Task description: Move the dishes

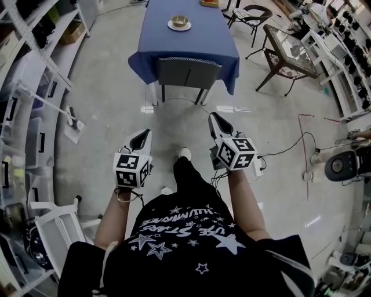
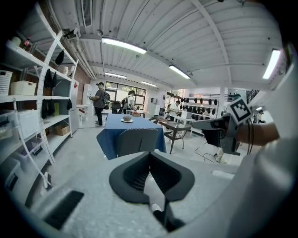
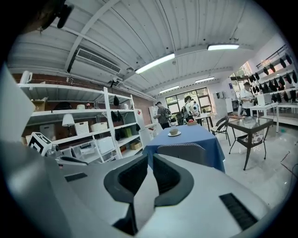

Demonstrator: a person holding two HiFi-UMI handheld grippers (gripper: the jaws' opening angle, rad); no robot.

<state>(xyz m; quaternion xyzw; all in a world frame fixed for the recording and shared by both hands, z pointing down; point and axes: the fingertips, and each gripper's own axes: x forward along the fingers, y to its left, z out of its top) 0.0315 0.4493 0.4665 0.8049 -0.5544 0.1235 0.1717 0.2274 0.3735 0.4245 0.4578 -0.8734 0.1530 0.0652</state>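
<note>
A cup on a saucer stands far ahead on a long table under a blue cloth. The same cup on its saucer shows small in the left gripper view, and the cup and saucer show in the right gripper view. Both grippers hang in mid-air over the floor, well short of the table. My left gripper is shut with nothing in it. My right gripper is also shut and empty, pointing toward the table.
A grey chair is pushed in at the table's near end. White shelving lines the left side. A glass-topped table and a dark chair stand at the right. Cables trail on the floor. People stand at the far end.
</note>
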